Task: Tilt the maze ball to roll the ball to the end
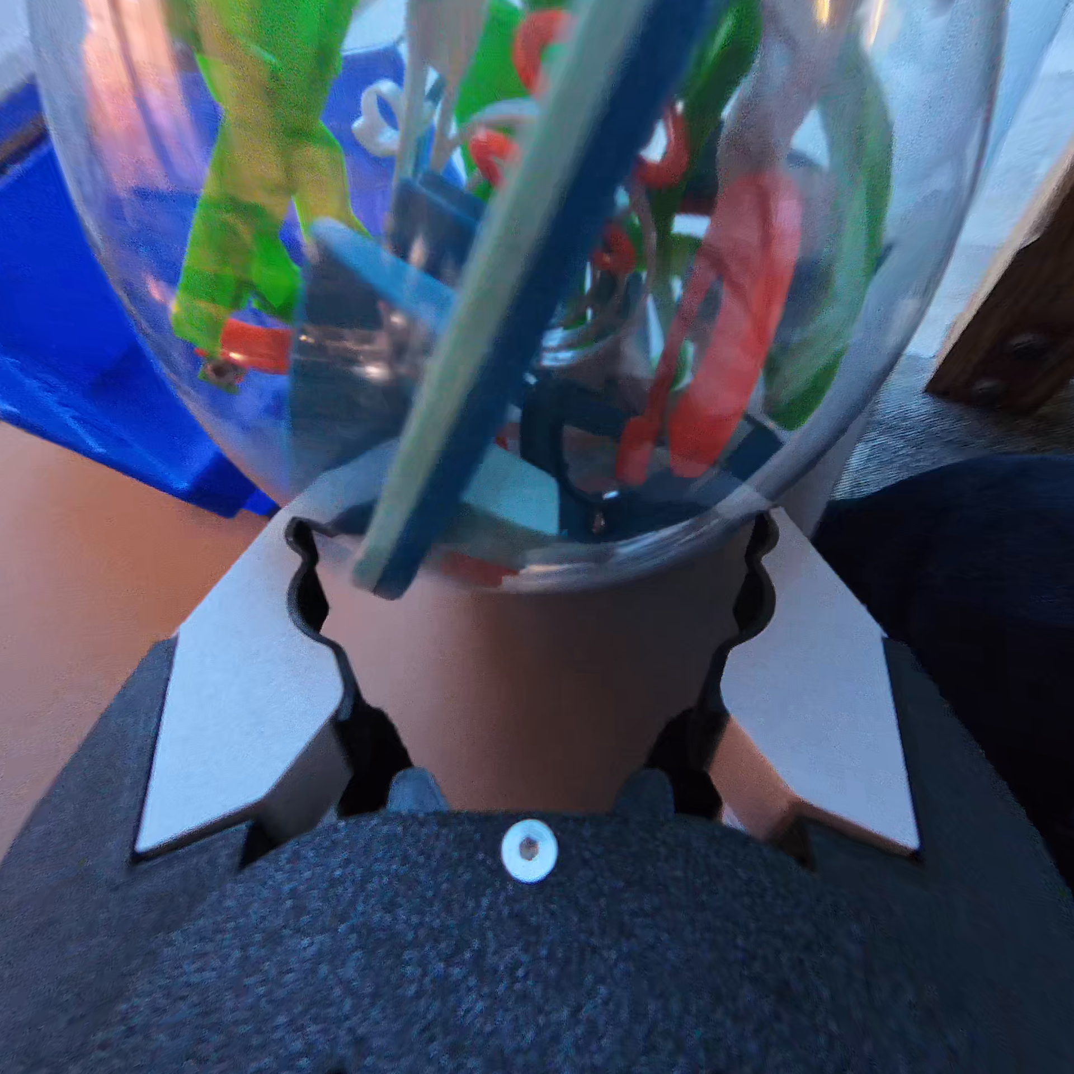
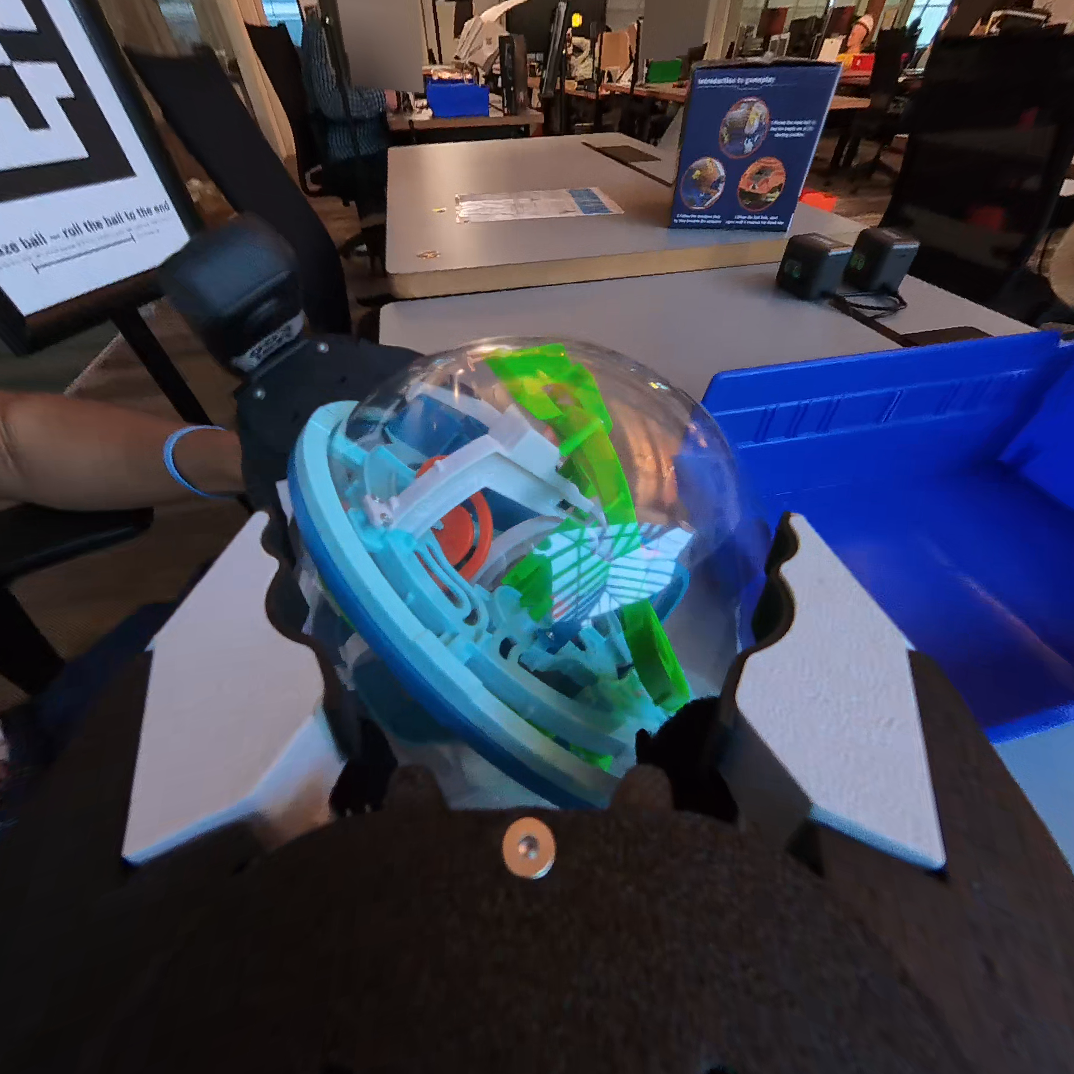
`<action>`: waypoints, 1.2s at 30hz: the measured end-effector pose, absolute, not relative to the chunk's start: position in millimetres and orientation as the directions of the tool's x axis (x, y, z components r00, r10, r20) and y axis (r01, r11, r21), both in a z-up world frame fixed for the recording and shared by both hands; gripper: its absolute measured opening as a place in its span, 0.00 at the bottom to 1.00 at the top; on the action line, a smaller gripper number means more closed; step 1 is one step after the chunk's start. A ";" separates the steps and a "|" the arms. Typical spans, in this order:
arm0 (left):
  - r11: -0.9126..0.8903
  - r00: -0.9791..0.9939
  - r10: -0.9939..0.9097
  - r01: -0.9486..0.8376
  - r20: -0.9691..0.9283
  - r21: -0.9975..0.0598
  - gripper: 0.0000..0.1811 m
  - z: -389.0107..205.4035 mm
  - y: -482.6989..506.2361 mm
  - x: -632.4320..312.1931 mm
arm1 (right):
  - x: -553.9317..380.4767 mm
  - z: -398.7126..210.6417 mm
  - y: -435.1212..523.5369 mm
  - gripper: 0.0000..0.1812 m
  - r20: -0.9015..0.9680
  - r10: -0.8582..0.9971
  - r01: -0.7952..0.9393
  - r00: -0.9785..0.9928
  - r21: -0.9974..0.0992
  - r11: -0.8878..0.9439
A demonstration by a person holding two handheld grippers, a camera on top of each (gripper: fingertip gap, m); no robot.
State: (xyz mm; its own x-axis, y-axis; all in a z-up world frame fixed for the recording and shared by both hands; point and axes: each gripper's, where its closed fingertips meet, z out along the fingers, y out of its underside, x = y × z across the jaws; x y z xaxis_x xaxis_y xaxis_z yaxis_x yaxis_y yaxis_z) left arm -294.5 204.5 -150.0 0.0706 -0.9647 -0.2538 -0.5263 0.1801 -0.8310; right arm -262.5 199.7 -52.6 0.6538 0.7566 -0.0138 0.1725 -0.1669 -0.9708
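Note:
The maze ball (image 2: pixel 511 523) is a clear sphere with green, white, orange and blue tracks inside and a pale blue ring around it, tilted down to the right. It sits between the fingers of my right gripper (image 2: pixel 526 558), which clamp its sides. My left gripper (image 1: pixel 532 534) holds the same sphere (image 1: pixel 523 261) by its lower edge, with both fingertips against the shell. The left gripper also shows in the right wrist view (image 2: pixel 279 378), on the ball's far left side, with a hand (image 2: pixel 87 453) on it. I cannot make out the small ball inside.
A blue plastic bin (image 2: pixel 901 465) stands right beside the ball on the grey table (image 2: pixel 581 314); it also shows in the left wrist view (image 1: pixel 70 348). A blue printed box (image 2: pixel 749 145) and two small black cameras (image 2: pixel 848 261) stand farther back. A sign board (image 2: pixel 70 145) stands at left.

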 end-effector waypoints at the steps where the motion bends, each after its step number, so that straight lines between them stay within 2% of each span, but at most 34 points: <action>1: 0.137 0.049 -0.981 -0.521 -0.190 -0.842 0.80 -150.7 199.5 -296.5 | -264.3 -52.8 198.6 0.85 0.000 0.760 0.188 0.650 -0.969 -0.160; 5: -0.107 -0.033 -0.989 -0.508 0.144 -0.854 0.84 -151.4 176.2 -298.8 | -268.4 -52.7 193.9 0.85 0.046 0.770 0.220 0.637 -0.968 -0.124; 9: -0.284 -0.088 -0.924 -0.492 0.372 -0.823 0.88 -142.1 169.5 -300.1 | -267.0 -53.0 187.7 0.85 0.077 0.777 0.228 0.625 -0.970 -0.088; 12: -0.358 -0.118 -0.866 -0.534 0.486 -0.766 0.86 -149.0 160.7 -299.1 | -264.0 -52.7 184.7 0.85 0.081 0.775 0.204 0.627 -0.977 -0.063; 15: -0.343 -0.125 -0.876 -0.520 0.466 -0.782 0.80 -145.8 157.2 -293.4 | -264.3 -52.0 180.5 0.85 0.110 0.773 0.191 0.625 -0.981 -0.015; 24: -0.206 -0.098 -0.949 -0.529 0.300 -0.823 0.79 -154.5 156.5 -290.6 | -266.4 -53.3 163.8 0.85 0.276 0.750 0.258 0.600 -0.955 0.146; 31: -0.233 -0.109 -0.936 -0.522 0.336 -0.821 0.77 -152.3 156.4 -290.3 | -260.6 -52.4 161.5 0.85 0.201 0.767 0.256 0.609 -0.966 0.050; 34: -0.207 -0.114 -0.943 -0.534 0.312 -0.820 0.77 -154.8 154.6 -290.2 | -261.0 -39.8 152.2 0.85 0.080 0.815 0.136 0.574 -0.991 0.001; 36: -0.201 -0.110 -0.946 -0.535 0.303 -0.821 0.77 -155.3 154.5 -289.7 | -259.7 -27.4 150.8 0.85 -0.059 0.827 -0.006 0.559 -0.998 -0.068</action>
